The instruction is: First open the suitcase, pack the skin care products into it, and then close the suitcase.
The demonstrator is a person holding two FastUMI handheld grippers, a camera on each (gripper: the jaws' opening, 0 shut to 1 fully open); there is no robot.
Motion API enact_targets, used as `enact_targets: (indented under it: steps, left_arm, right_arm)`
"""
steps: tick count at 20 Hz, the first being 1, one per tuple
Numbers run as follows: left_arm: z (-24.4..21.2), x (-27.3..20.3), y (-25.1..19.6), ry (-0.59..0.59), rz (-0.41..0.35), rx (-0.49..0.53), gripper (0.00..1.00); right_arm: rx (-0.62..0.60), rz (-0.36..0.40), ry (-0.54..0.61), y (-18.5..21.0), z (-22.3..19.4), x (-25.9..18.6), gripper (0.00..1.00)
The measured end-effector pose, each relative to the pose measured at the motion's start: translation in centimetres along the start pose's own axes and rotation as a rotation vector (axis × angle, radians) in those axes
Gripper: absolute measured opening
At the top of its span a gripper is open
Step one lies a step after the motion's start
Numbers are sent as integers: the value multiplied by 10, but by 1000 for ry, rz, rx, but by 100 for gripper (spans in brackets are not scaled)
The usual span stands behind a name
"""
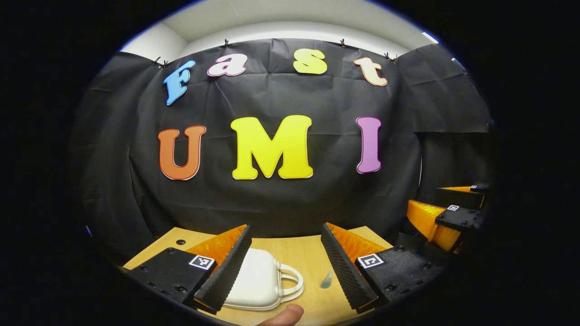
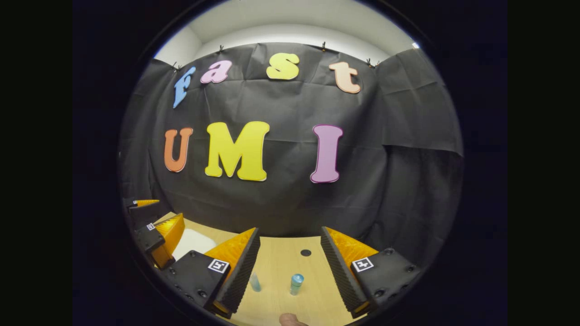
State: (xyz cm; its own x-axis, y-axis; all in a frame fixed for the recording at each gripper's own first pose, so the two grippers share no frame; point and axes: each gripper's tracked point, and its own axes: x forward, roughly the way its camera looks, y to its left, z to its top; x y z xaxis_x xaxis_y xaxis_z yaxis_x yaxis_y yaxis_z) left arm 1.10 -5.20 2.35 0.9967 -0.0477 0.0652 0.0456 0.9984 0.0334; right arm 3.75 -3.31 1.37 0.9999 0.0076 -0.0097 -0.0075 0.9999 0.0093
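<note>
Nearest the lens in the left gripper view, a fingertip (image 1: 286,315) poked up at the bottom edge, just in front of the left gripper (image 1: 287,262), whose jaws stood wide apart and held nothing. Between and beyond them, a white suitcase (image 1: 258,283) lay closed on the wooden table (image 1: 308,253), its handle (image 1: 292,280) turned toward the right finger. A small bluish bottle (image 1: 326,278) stood just beside that finger's inner face. Farther off to the right in the same view, the other gripper showed at the table's edge. In the right gripper view, the right gripper (image 2: 290,265) also had its jaws spread wide, empty, above the table (image 2: 281,258). Two bluish skin care bottles stood upright there: one (image 2: 296,284) midway between the fingers, another (image 2: 255,281) close by the left finger. The suitcase (image 2: 192,242) lay well off to the left, partly hidden behind the left gripper (image 2: 156,231).
</note>
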Motion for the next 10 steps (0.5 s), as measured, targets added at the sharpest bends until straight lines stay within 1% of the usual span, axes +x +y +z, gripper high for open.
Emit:
enact_targets:
  steps: [2, 6, 8, 10]
  left_arm:
    - [-1, 2, -4, 5, 3, -3, 98]
    - [-3, 9, -9, 14, 19, -9, 98]
    - [-5, 14, -14, 18, 15, -17, 98]
    - [-20, 22, -18, 38, 10, -48, 99]
  right_arm:
    - [10, 0, 11, -6, -3, 7, 80]
    - [-11, 14, 4, -12, -1, 11, 80]
    - [-24, 13, -6, -19, -1, 14, 80]
    - [-28, 1, -9, -30, -2, 16, 79]
